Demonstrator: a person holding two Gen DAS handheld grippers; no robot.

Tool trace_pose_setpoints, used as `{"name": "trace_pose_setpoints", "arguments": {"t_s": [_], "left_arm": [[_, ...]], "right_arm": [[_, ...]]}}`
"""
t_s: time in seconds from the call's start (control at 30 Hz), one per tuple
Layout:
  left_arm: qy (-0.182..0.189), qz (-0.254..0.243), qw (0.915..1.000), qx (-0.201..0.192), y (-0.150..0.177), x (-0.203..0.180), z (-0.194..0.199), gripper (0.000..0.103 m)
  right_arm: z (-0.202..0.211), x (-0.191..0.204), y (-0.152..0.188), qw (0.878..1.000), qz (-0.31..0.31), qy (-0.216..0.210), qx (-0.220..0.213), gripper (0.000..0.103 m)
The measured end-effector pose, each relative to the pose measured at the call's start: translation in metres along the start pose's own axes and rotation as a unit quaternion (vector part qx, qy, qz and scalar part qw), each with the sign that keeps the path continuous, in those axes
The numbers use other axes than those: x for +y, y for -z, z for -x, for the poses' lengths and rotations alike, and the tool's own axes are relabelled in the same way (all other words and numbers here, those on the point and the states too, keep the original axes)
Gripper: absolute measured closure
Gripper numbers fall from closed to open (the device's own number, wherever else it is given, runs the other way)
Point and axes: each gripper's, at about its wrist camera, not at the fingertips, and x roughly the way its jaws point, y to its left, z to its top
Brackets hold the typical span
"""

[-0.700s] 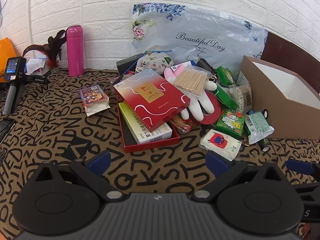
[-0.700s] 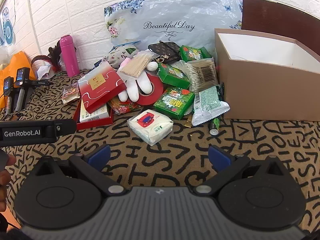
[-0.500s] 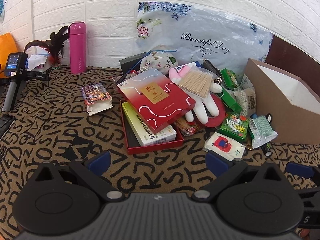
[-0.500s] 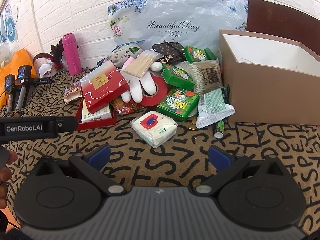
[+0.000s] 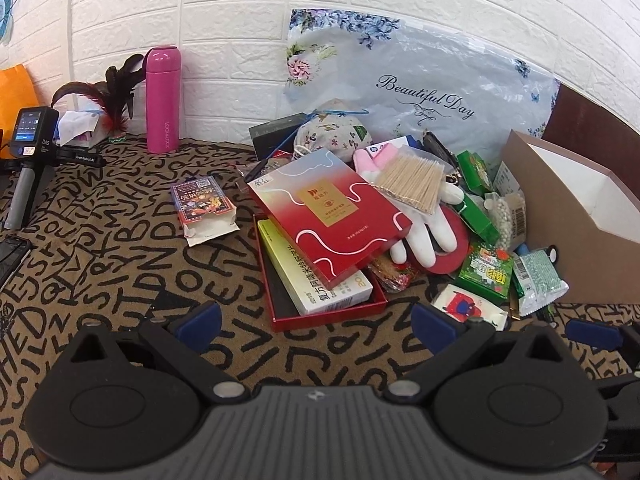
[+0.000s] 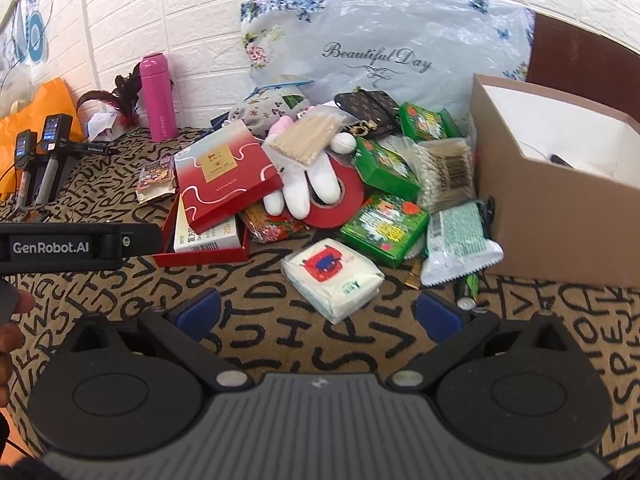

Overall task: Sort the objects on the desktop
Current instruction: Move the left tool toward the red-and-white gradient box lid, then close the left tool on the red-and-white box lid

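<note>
1. Near the bottom edge of each wrist view, the left gripper (image 5: 316, 322) and the right gripper (image 6: 318, 314) hang over the letter-print cloth (image 5: 120, 248) with fingers spread wide and nothing between them; compared with a moment earlier, both have drawn nearer to the pile, which now fills more of each view.
2. In the right wrist view the tissue pack (image 6: 332, 276) lies just beyond the fingertips, closer than before; the bar marked GenRobot.AI (image 6: 72, 246) still crosses the left edge.
3. Nothing in the pile itself has shifted between the frames.
4. Hidden or unclear: the red tape roll (image 6: 340, 204) is half covered by the white glove (image 6: 304, 188); a battery (image 6: 468, 288) pokes out from under the green-dotted packet (image 6: 460, 236); the small print on the boxes is too small to read.
5. The brown cardboard box (image 6: 560, 216) stands at the far right and is cut off by the frame edge; a small dark item shows inside, and what it is I cannot tell.
6. The red tray (image 5: 328, 312) holds a long yellow-and-white box (image 5: 316, 276), and the tray's red lid (image 5: 328, 208) rests tilted across it.
7. A clear bag of toothpicks (image 5: 412, 178) lies on the glove; green boxes (image 6: 384, 228) and a cotton-swab pack (image 6: 444, 172) lie just left of the brown box.
8. A pink bottle (image 5: 162, 98) stands upright far left by the brick wall (image 5: 240, 40).
</note>
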Motion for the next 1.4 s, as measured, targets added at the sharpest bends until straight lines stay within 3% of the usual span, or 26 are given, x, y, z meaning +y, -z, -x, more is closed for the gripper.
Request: {"name": "trace_pose_setpoints", "arguments": {"t_s": [0.43, 0.67, 0.8, 1.03, 1.13, 1.33, 1.4], "left_arm": [[0.013, 0.022, 0.9997, 0.001, -0.027, 0.023, -0.034, 0.000], [0.038, 0.018, 0.9990, 0.015, -0.045, 0.029, -0.071, 0.001], [0.052, 0.018, 0.9982, 0.023, -0.053, 0.032, -0.090, 0.008], [0.082, 0.019, 0.9956, 0.042, -0.061, 0.035, -0.120, 0.016], [0.107, 0.040, 0.9925, 0.043, -0.062, 0.037, -0.129, 0.015], [0.122, 0.040, 0.9911, 0.035, -0.062, 0.039, -0.135, 0.015], [0.124, 0.043, 0.9905, 0.040, -0.062, 0.041, -0.134, 0.020]], "right_arm": [[-0.037, 0.024, -0.031, 0.997, 0.051, -0.059, -0.024, 0.002], [-0.070, 0.045, -0.054, 0.986, 0.130, -0.083, -0.059, 0.002], [-0.091, 0.051, -0.064, 0.980, 0.155, -0.105, -0.064, 0.002], [-0.121, 0.056, -0.073, 0.975, 0.155, -0.142, -0.066, 0.002], [-0.134, 0.059, -0.071, 0.974, 0.165, -0.141, -0.061, 0.002], [-0.154, 0.056, -0.070, 0.977, 0.153, -0.140, -0.044, 0.001], [-0.154, 0.058, -0.068, 0.977, 0.160, -0.137, -0.045, 0.001]]}}
